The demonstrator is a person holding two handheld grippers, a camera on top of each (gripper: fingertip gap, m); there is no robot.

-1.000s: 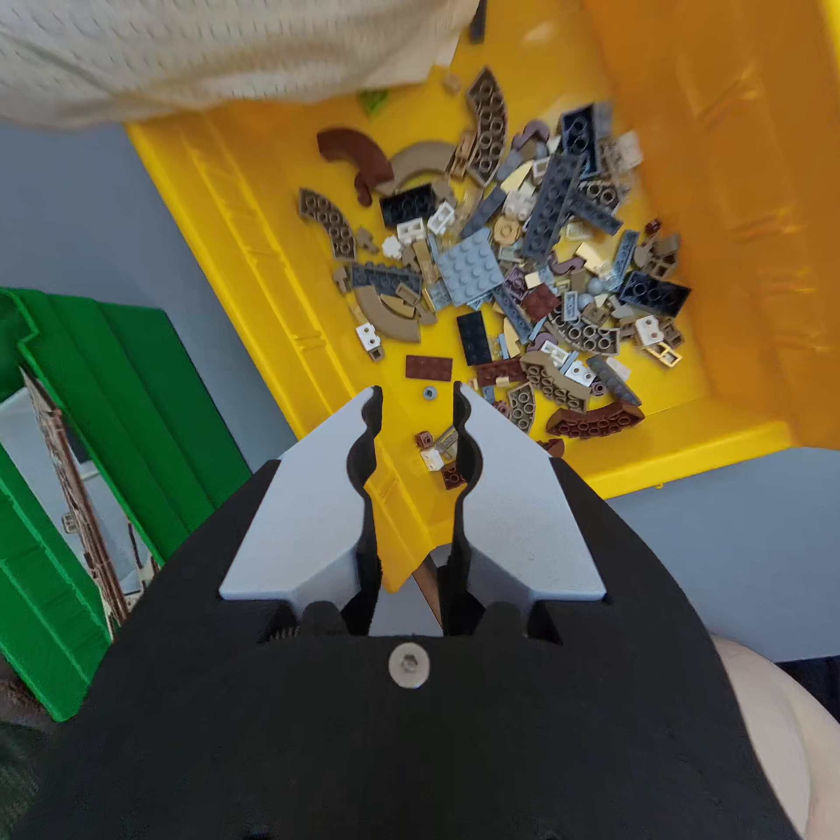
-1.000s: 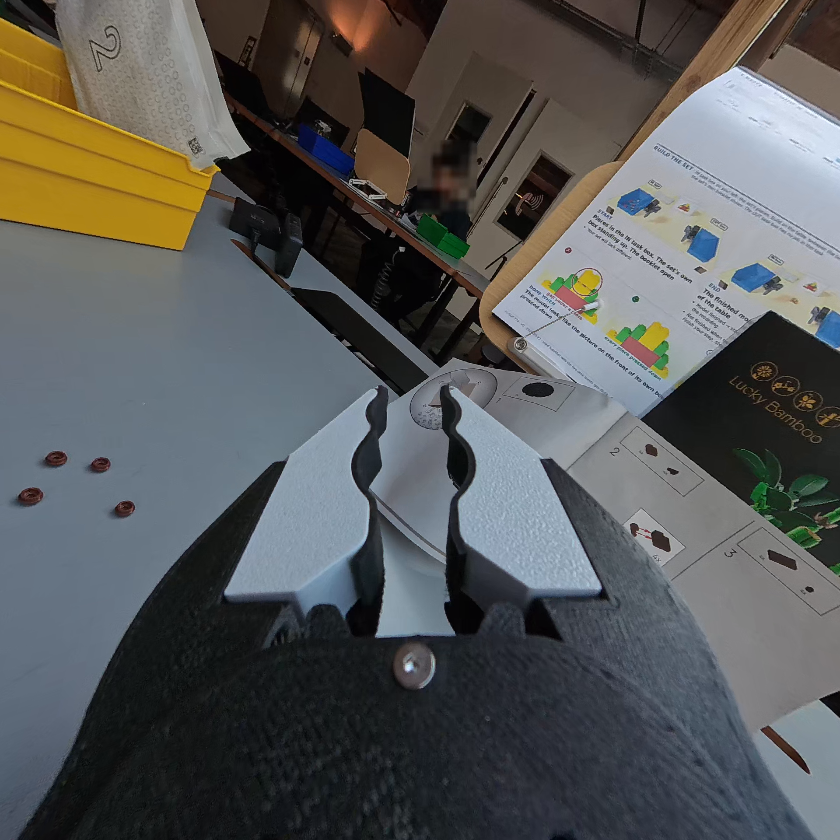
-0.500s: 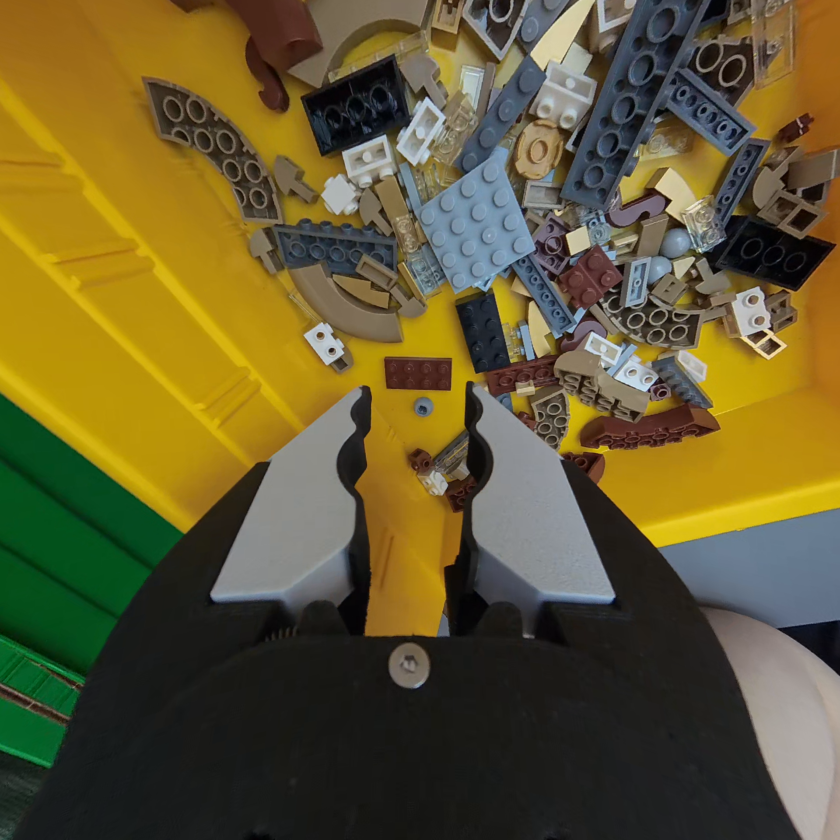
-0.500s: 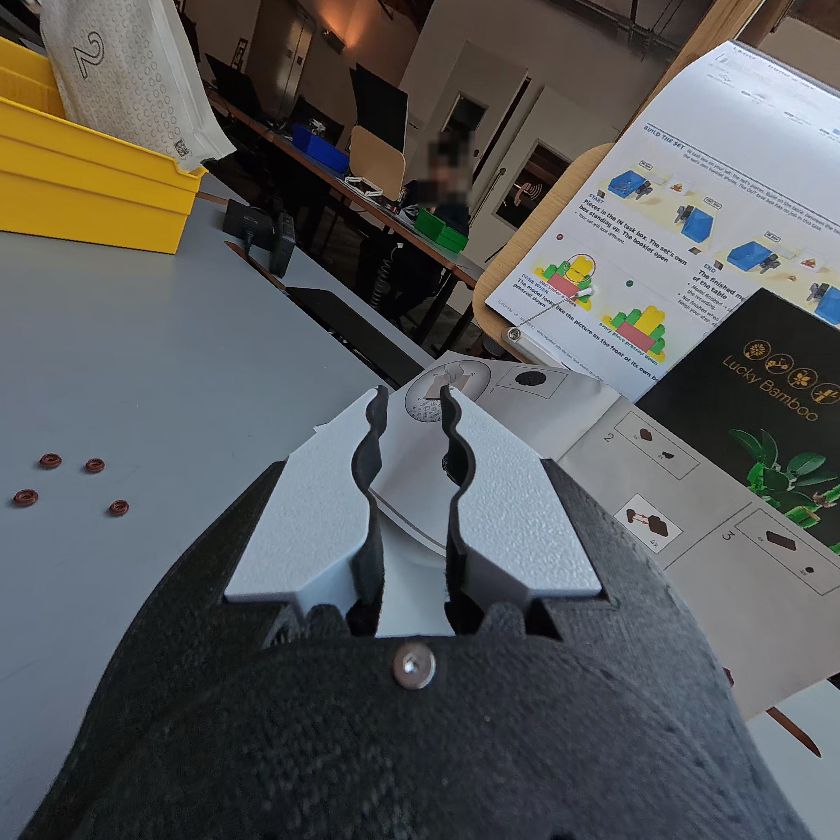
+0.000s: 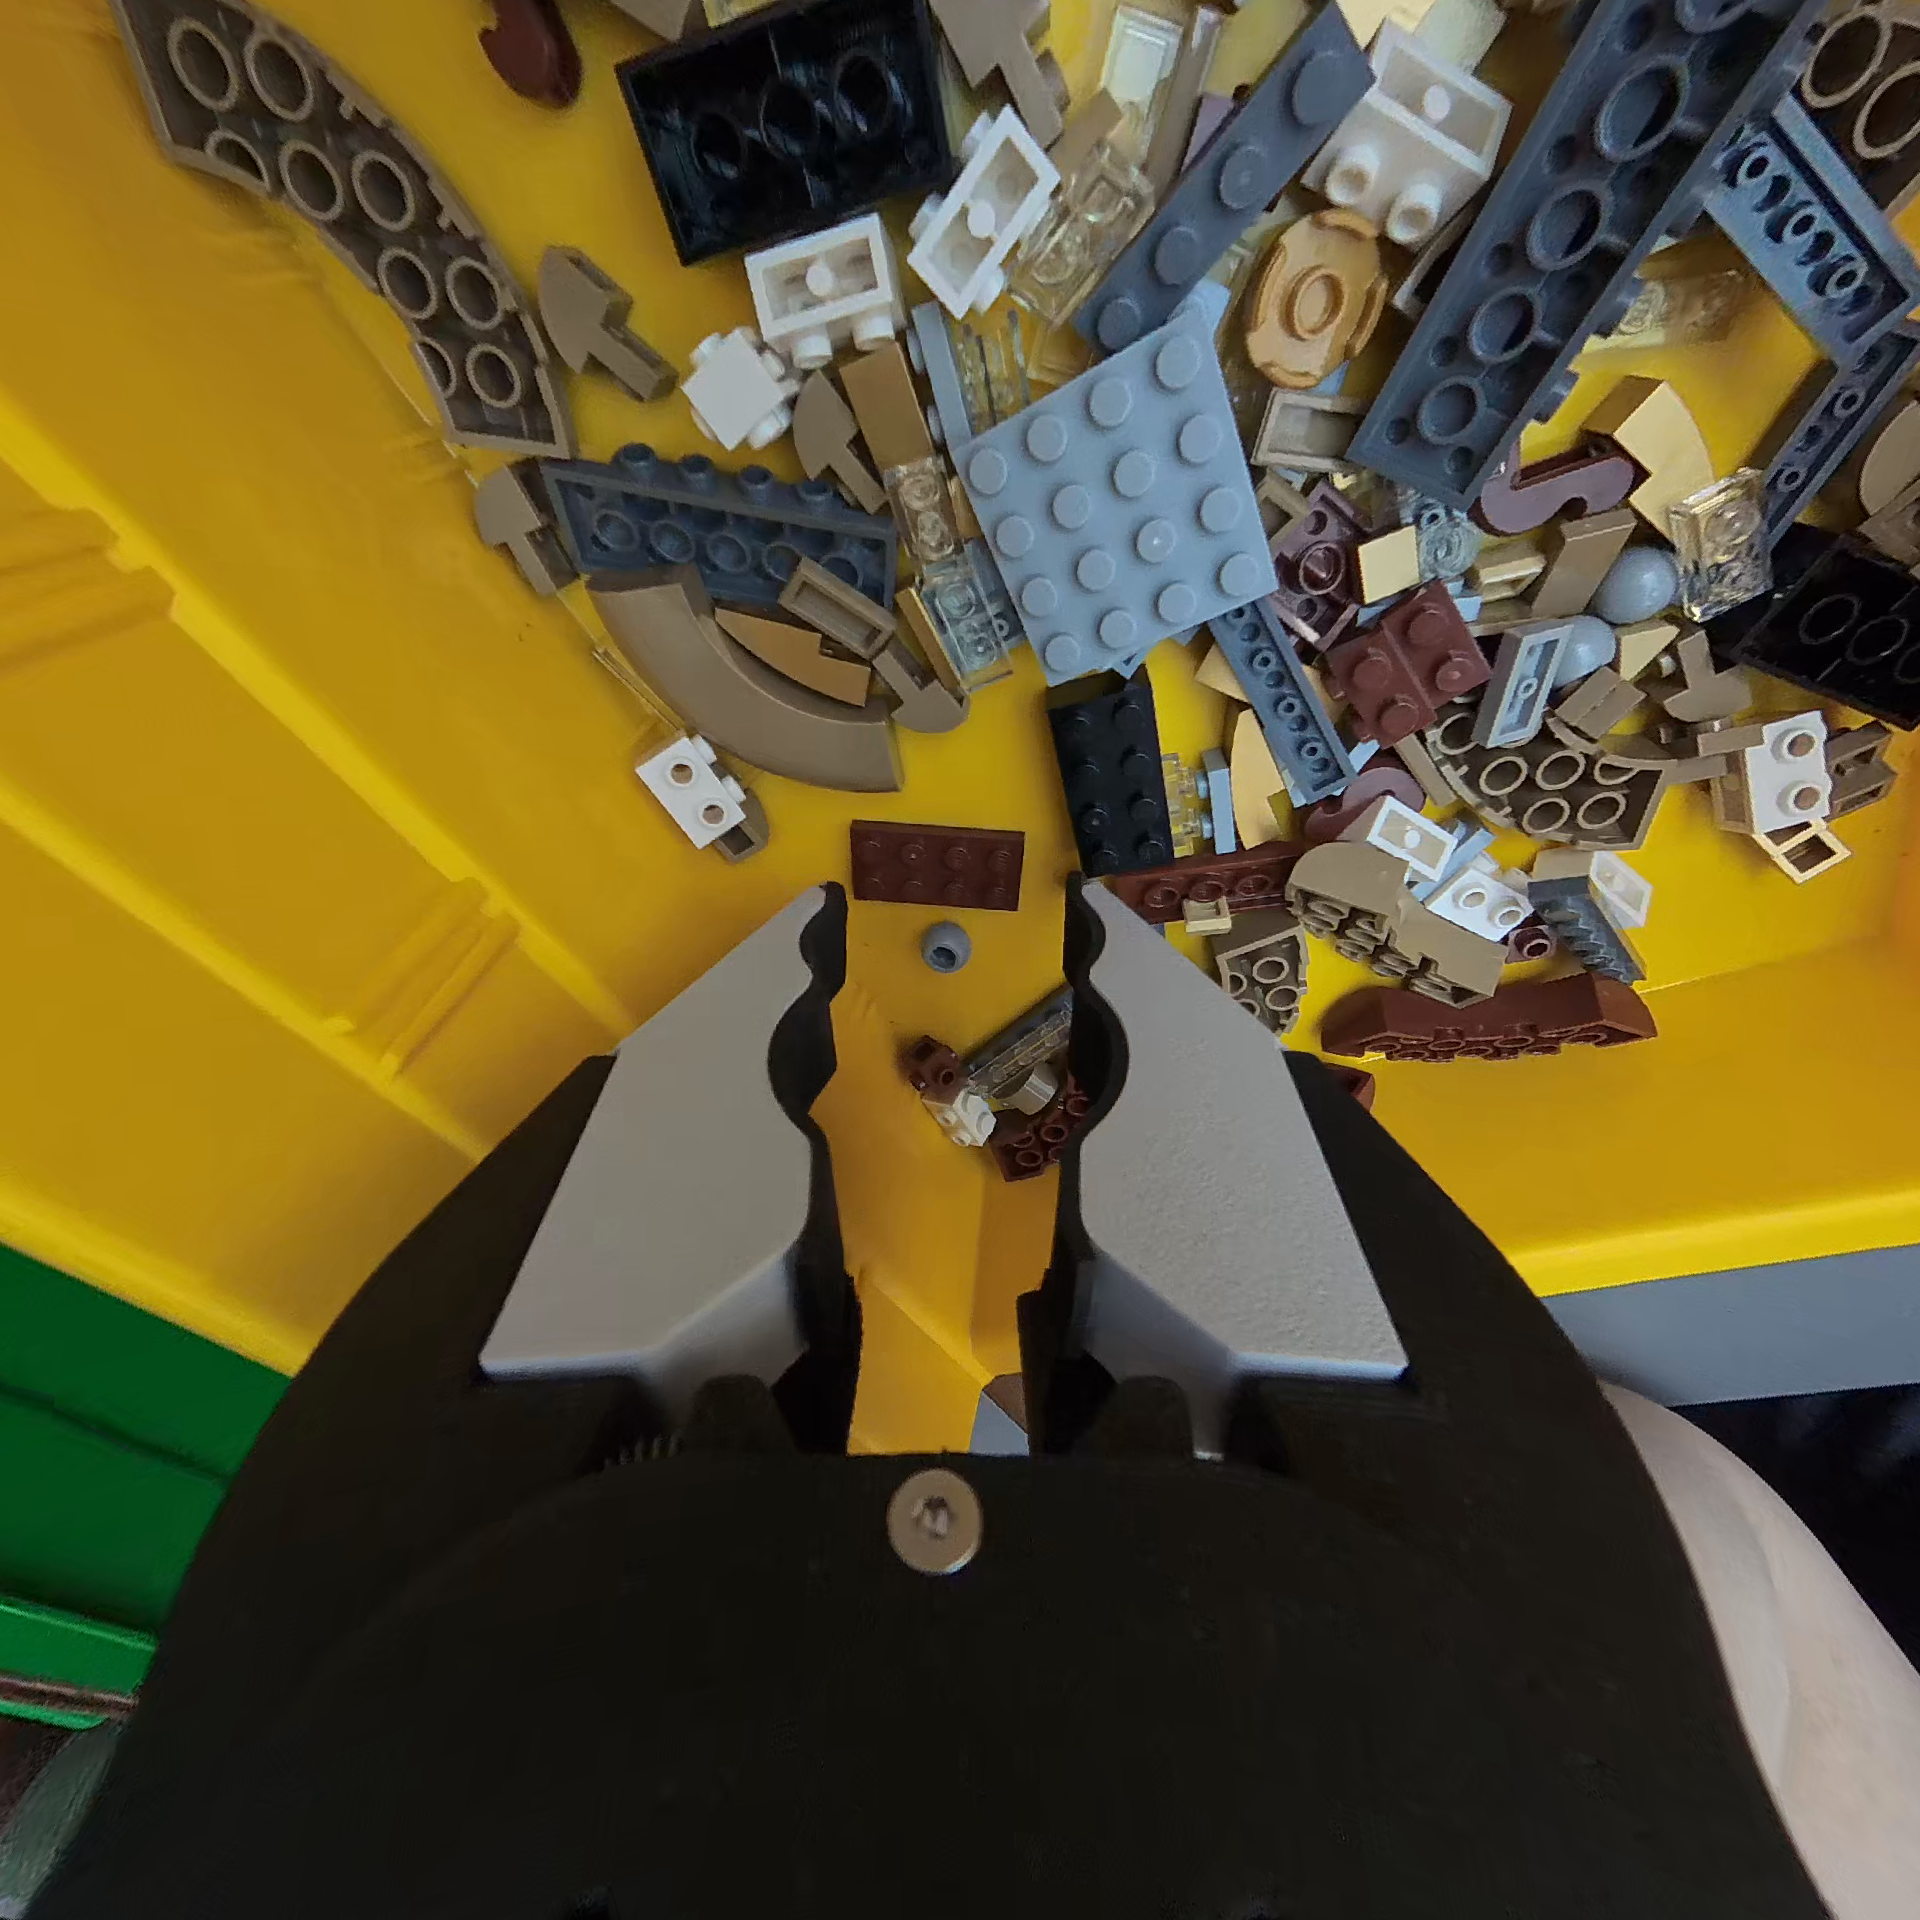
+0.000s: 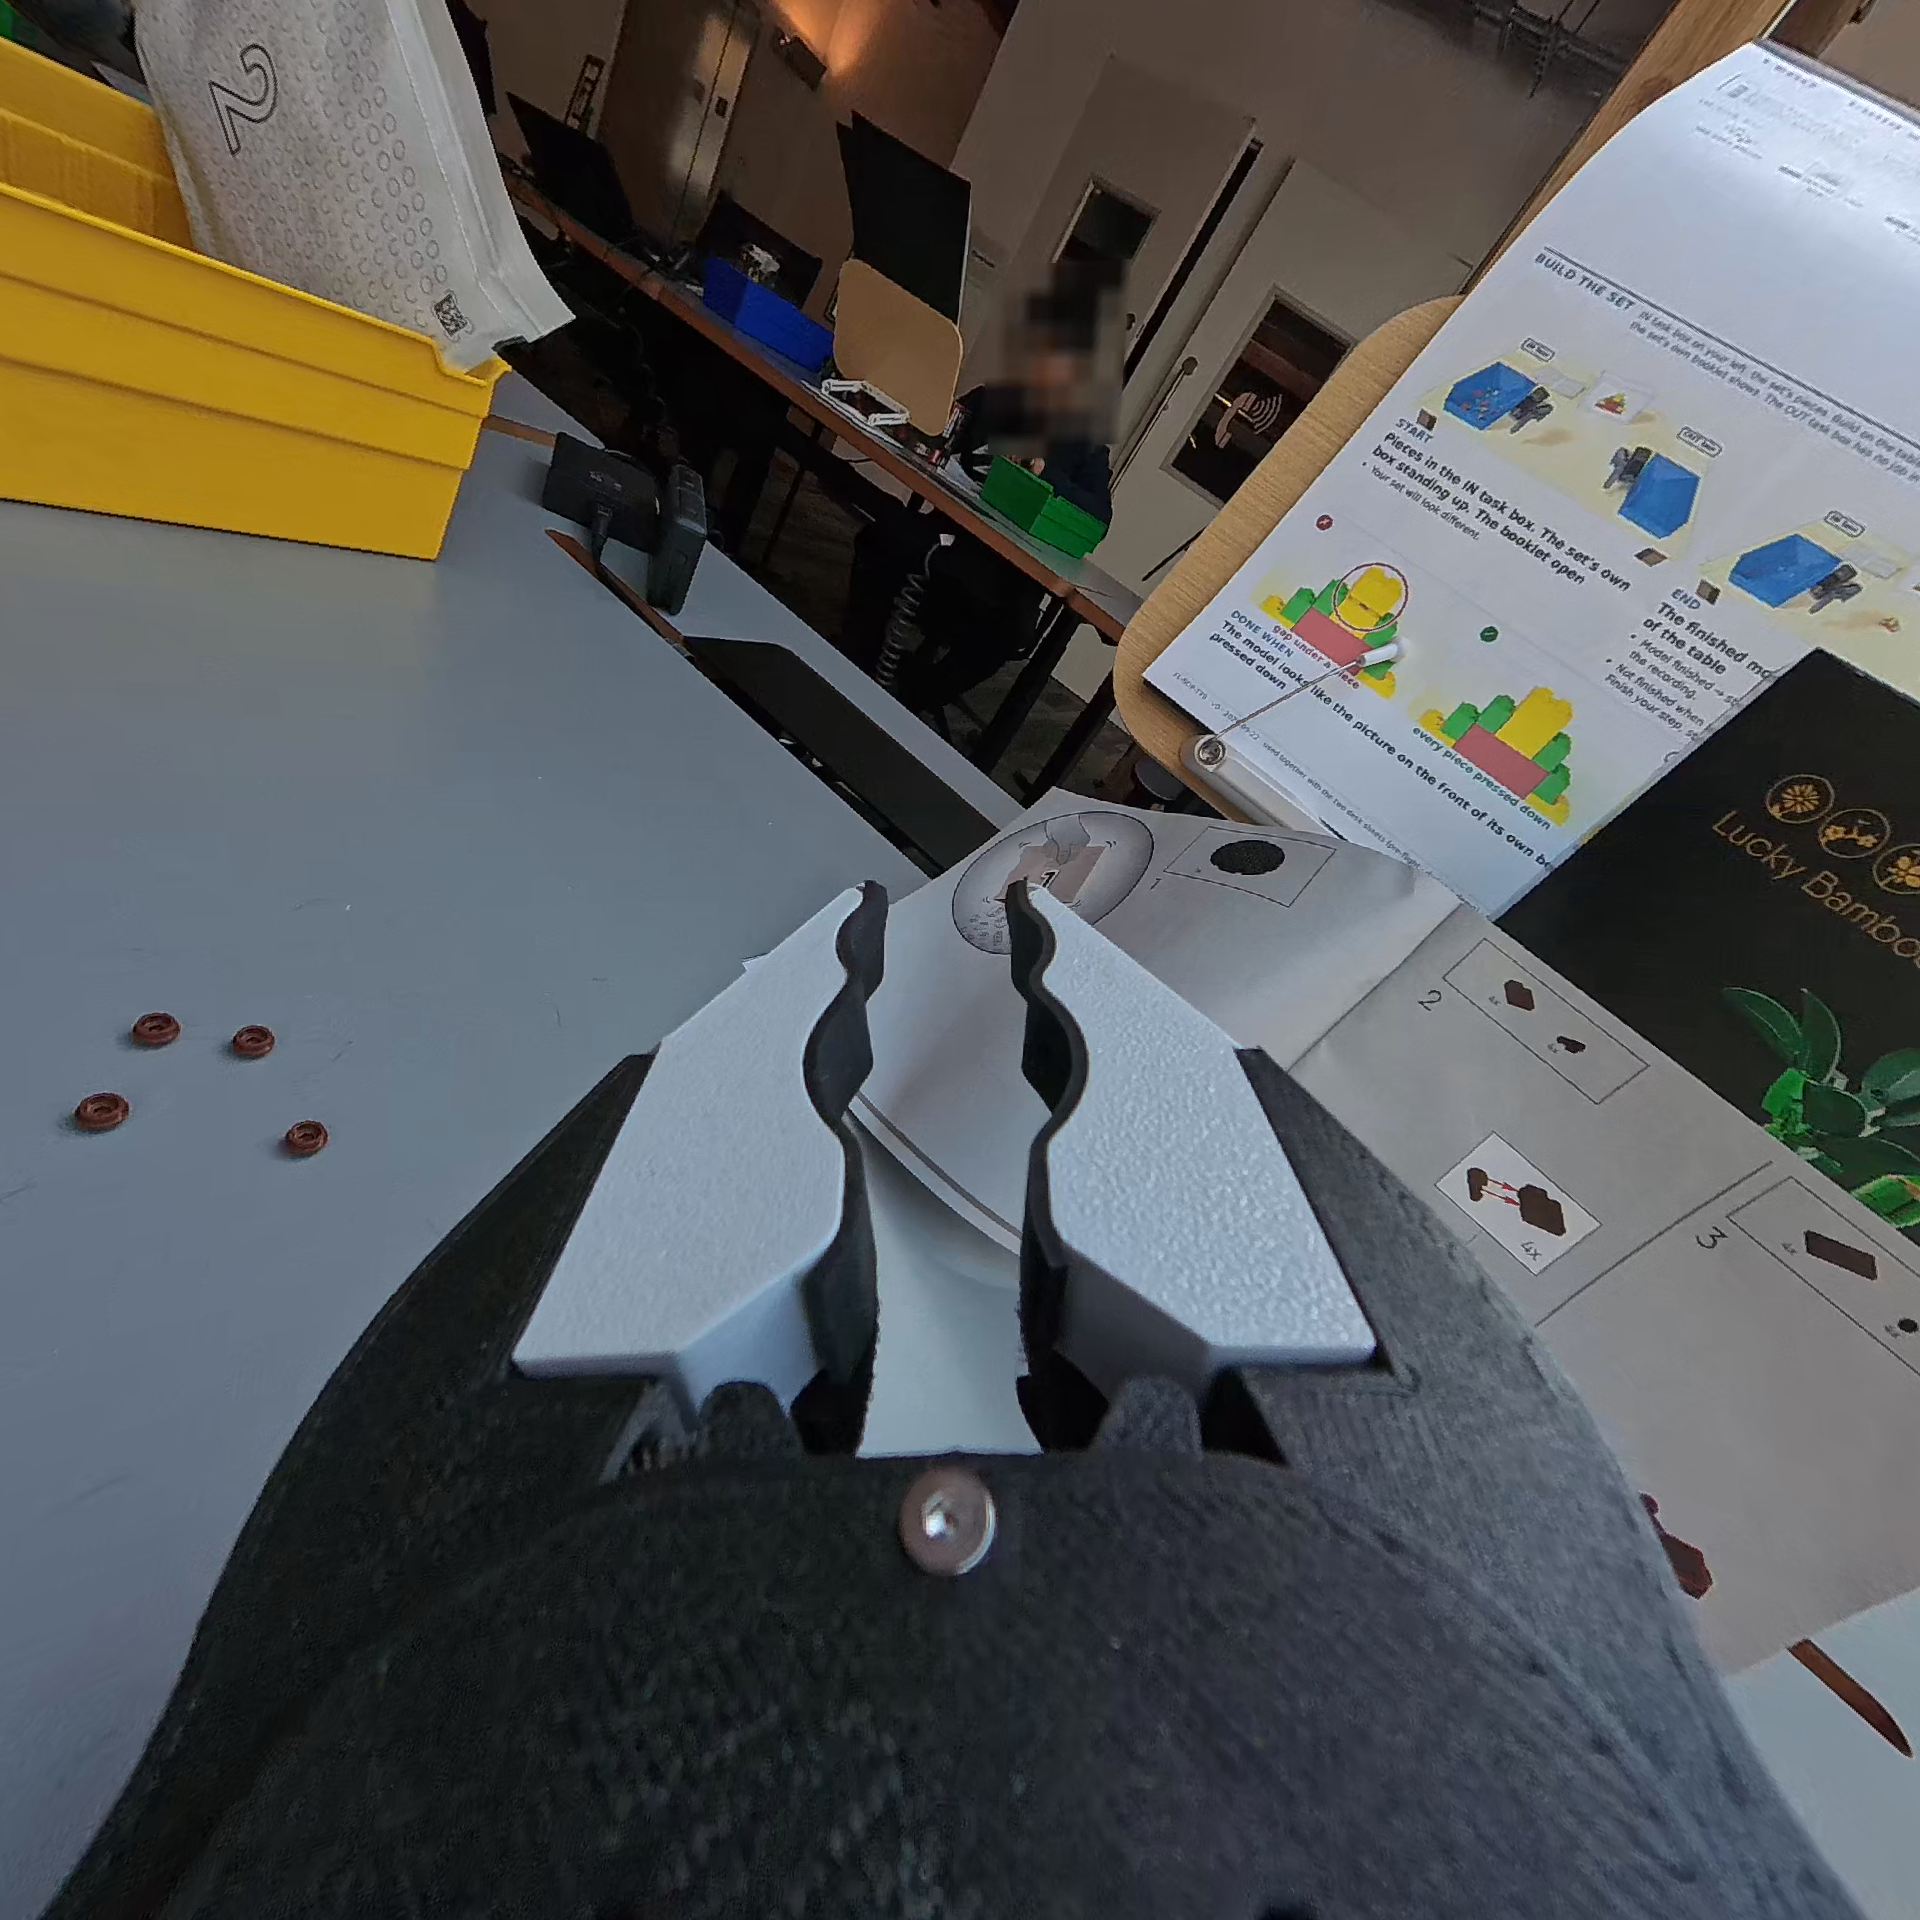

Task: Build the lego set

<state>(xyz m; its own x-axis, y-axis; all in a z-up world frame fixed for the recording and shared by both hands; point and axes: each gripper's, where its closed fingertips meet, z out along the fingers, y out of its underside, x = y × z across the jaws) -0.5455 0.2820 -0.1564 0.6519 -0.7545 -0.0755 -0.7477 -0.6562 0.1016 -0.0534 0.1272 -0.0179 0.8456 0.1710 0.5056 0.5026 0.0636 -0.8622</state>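
In the left wrist view my left gripper [image 5: 948,896] is open and empty, low inside the yellow bin [image 5: 260,727]. A reddish-brown flat plate [image 5: 937,864] lies just past its fingertips, with a small grey round stud [image 5: 944,948] between the jaws. A pile of grey, tan, black, white and brown pieces, among them a light grey square plate [image 5: 1117,520], fills the bin beyond. In the right wrist view my right gripper [image 6: 940,902] is open and empty above the open instruction booklet [image 6: 1455,1091]. Several small brown round pieces [image 6: 156,1031] lie on the grey table [image 6: 364,831] to its left.
A green bin [image 5: 94,1455] sits left of the yellow bin. In the right wrist view the yellow bin [image 6: 208,436] holds a white numbered bag [image 6: 332,177] at far left. A black set box [image 6: 1787,935] and an instruction sheet on a wooden stand [image 6: 1558,499] stand at right. A person sits at far tables. There is about 55 centimetres between the tips of the two grippers.
My left gripper has dropped closer into the yellow bin toward the reddish-brown plate, and its jaws have opened wider. My right gripper has barely shifted over the booklet.
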